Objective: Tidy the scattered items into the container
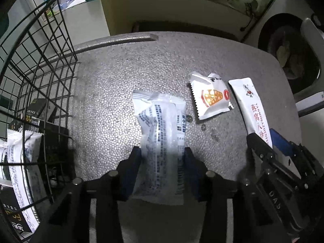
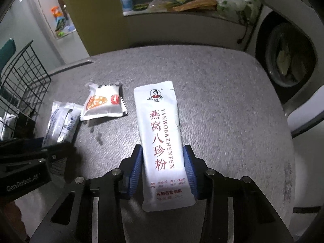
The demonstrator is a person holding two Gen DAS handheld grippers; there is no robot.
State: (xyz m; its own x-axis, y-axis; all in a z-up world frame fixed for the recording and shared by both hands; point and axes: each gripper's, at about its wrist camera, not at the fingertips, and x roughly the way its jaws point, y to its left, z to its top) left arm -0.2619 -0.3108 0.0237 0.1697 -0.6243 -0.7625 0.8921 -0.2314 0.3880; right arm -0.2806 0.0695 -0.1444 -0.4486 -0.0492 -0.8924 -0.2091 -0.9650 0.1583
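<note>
My left gripper [image 1: 162,154] is shut on a white packet with blue print [image 1: 160,133], its far end over the grey foam tabletop [image 1: 113,81]. My right gripper [image 2: 163,151] is shut on a long white sachet with red Chinese lettering [image 2: 160,133]; the sachet also shows in the left wrist view [image 1: 249,105], as does the right gripper [image 1: 263,141]. A small white snack packet with an orange picture [image 1: 210,97] lies on the table between them, also in the right wrist view [image 2: 103,103]. The black wire basket [image 1: 36,64] stands at the left and holds several packets [image 1: 18,156].
A washing machine with a round door [image 2: 287,56] stands to the right beyond the table edge. A counter with bags [image 2: 192,2] runs behind. The left gripper body [image 2: 30,162] sits at the left in the right wrist view. Small dark specks [image 1: 202,127] mark the tabletop.
</note>
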